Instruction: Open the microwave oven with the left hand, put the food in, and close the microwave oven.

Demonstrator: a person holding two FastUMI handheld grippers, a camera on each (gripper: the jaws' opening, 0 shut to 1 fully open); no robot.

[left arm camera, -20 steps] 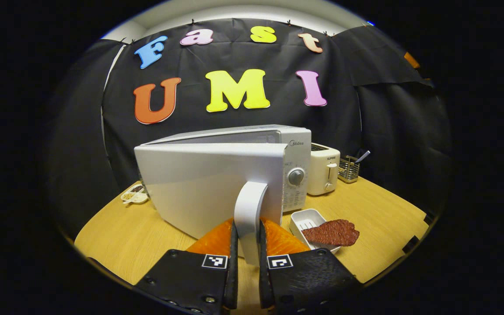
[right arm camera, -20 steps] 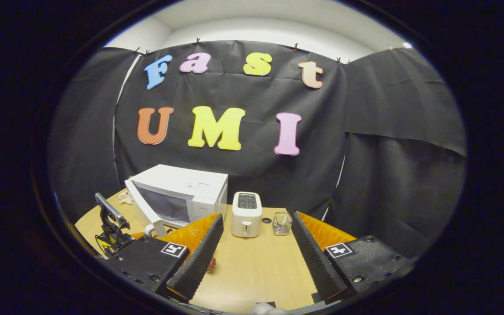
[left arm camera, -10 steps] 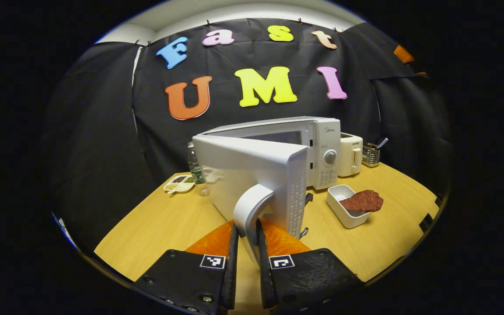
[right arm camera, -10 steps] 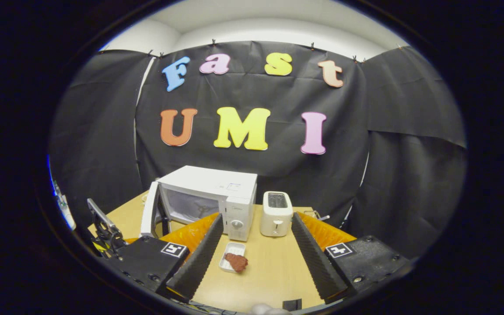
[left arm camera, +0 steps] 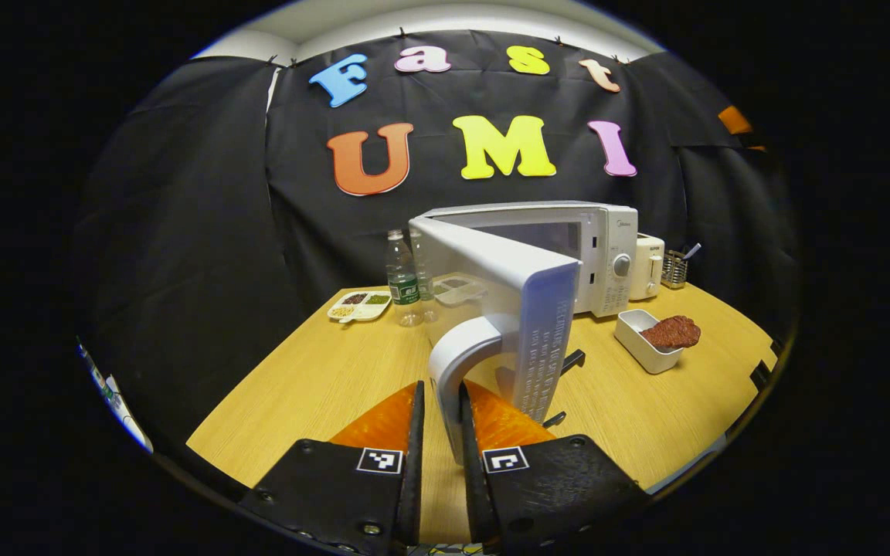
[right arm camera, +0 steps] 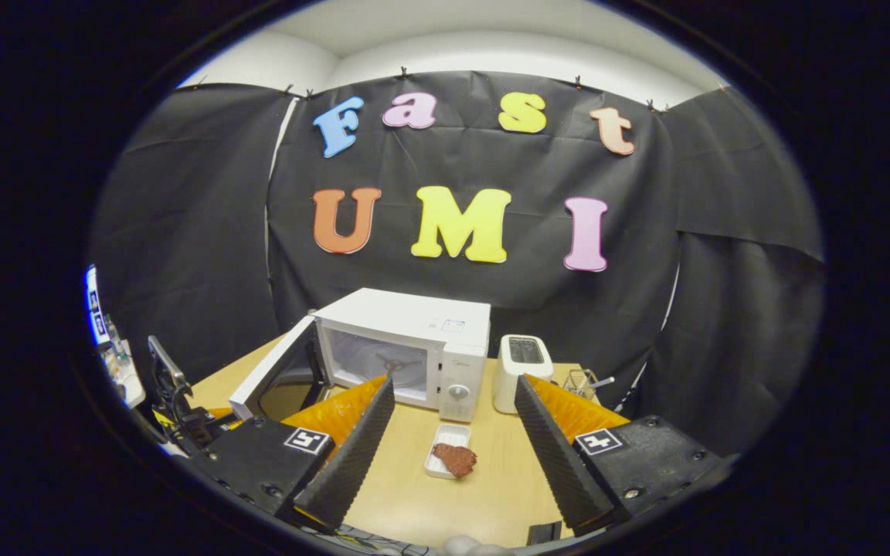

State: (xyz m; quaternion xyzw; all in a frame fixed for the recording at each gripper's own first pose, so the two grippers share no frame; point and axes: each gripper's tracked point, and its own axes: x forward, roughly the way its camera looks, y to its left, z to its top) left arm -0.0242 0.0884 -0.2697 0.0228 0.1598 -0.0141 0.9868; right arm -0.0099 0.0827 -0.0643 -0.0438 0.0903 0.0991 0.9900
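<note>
A white microwave [left arm camera: 568, 247] [right arm camera: 414, 340] stands at the back of the wooden table, its door [left arm camera: 514, 309] [right arm camera: 267, 378] swung wide open. My left gripper [left arm camera: 439, 417] is shut on the door's white arched handle [left arm camera: 460, 363]. A slab of reddish-brown meat [left arm camera: 670, 332] [right arm camera: 454, 459] lies across a small white tray [left arm camera: 638, 340] [right arm camera: 437, 462] in front of the microwave's control panel. My right gripper [right arm camera: 449, 432] hovers open above the table's near side, the meat between its fingers in the view but well below and ahead.
A cream toaster [left arm camera: 650, 266] [right arm camera: 518, 371] and a wire holder [left arm camera: 674, 268] [right arm camera: 582, 380] stand right of the microwave. A water bottle [left arm camera: 401, 278] and a divided snack dish [left arm camera: 358, 305] sit at the back left. The table's front edge [left arm camera: 692, 463] is near.
The left gripper has pulled the door by its handle from partly open to wide open. The right gripper's view has swung so the tray with meat now sits between its fingers.
</note>
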